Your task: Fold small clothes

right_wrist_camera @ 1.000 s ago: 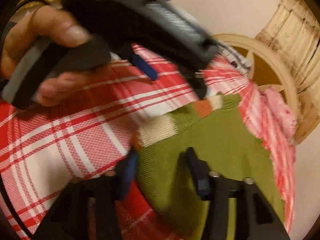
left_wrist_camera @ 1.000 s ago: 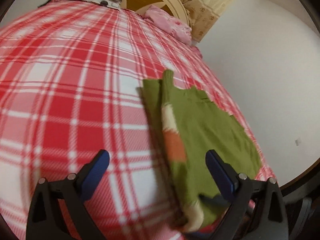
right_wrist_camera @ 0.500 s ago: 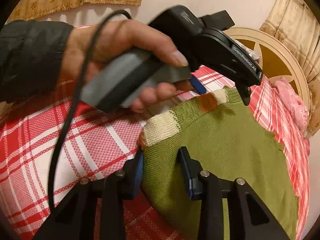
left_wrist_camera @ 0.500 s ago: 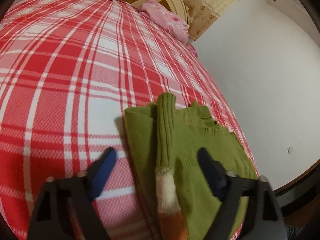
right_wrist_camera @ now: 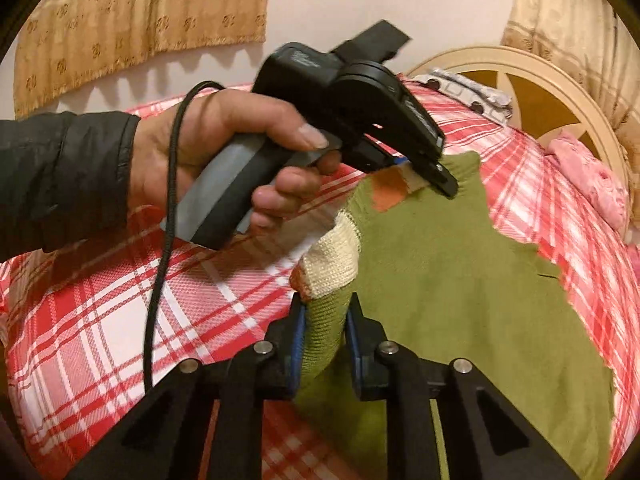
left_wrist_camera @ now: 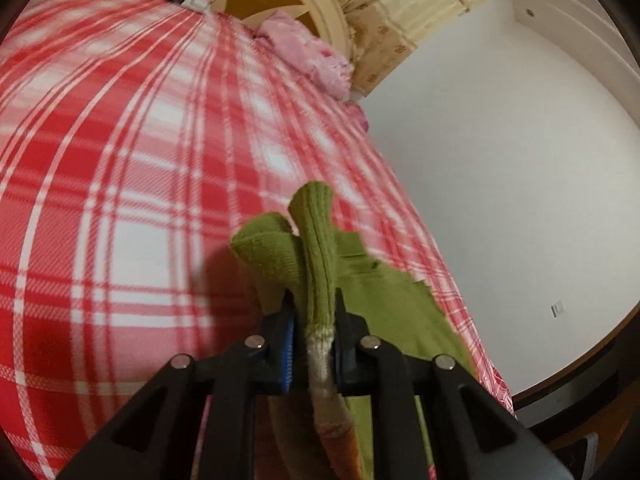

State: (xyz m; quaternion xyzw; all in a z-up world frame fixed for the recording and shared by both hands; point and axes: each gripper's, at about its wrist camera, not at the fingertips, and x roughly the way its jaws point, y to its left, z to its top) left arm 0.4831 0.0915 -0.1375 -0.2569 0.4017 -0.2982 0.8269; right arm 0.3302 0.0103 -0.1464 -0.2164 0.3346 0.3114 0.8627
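Honestly nothing readable here, the only lettering I can spot is a pale logo strip on the side of the left gripper (right_wrist_camera: pixel 436 172) in the right wrist view, and it's way too blurred.

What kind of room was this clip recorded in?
Most likely a bedroom. The green sweater lies on a bed covered with a red and white checked blanket. A rounded cream headboard stands at its far end, with a pink pillow beside it and curtains on the wall.
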